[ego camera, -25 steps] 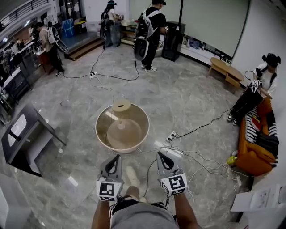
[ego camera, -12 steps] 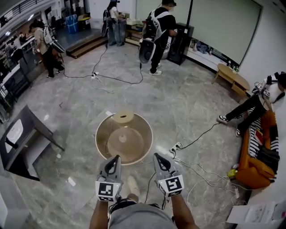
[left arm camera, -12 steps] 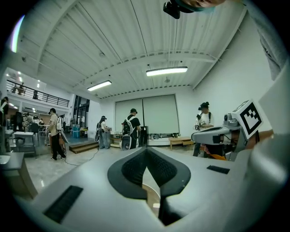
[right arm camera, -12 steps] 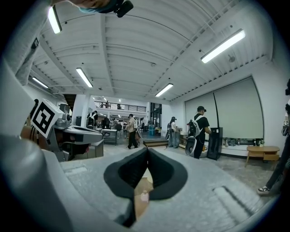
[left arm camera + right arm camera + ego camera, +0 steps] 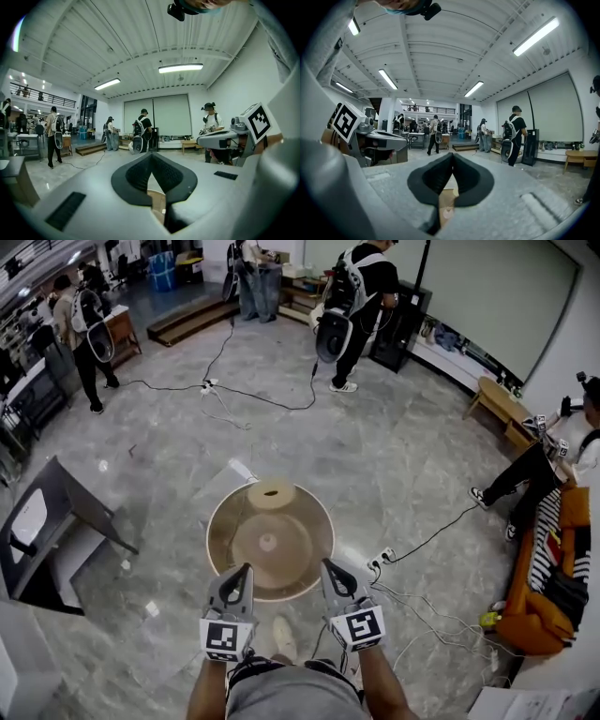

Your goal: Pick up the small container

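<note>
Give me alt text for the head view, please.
The left gripper and right gripper, both shut and empty, hover by the near rim of a round tan table. A small container sits at its far edge; people stand beyond.

1. a large open indoor hall, set up like a robotics lab or recording studio rather than a home.
2. a polished grey stone floor (image 5: 403,456) fills the head view, with long black cables (image 5: 262,401) and a white power strip (image 5: 382,557) lying loose on it.
3. several people stand along the top of the frame; a person in a black shirt (image 5: 366,282) wears strapped-on gear.
4. the left gripper view shows a white ribbed ceiling (image 5: 117,42) with a long strip light (image 5: 180,68), and a railed upper gallery (image 5: 42,99) at the left.
5. an orange sofa (image 5: 539,610) and a low wooden bench (image 5: 497,401) line the right edge, and a dark grey desk (image 5: 52,521) stands at the left.
</note>
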The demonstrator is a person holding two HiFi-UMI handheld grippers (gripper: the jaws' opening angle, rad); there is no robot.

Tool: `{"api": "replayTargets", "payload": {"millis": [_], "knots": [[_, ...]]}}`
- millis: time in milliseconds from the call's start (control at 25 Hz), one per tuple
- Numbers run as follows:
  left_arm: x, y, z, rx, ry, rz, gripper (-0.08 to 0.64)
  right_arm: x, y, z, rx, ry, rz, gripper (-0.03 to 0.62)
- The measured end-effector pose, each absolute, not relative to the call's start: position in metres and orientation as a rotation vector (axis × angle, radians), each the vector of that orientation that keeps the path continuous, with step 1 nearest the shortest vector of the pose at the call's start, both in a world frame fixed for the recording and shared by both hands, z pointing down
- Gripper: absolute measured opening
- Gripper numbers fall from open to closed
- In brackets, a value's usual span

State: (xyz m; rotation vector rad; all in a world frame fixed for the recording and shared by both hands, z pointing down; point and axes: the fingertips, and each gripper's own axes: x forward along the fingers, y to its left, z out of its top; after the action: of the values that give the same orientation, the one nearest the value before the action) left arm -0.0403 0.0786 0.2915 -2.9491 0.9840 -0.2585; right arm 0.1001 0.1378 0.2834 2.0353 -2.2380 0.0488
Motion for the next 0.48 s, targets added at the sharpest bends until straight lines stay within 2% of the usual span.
{"api": "replayTargets", "payload": {"millis": [480], "knots": [[-0.046,-0.011,0.329,-2.955,1.146,-0.260,0.017,0.096,0.029,0.317,1.898,-2.323,0.047,0.000]]}}
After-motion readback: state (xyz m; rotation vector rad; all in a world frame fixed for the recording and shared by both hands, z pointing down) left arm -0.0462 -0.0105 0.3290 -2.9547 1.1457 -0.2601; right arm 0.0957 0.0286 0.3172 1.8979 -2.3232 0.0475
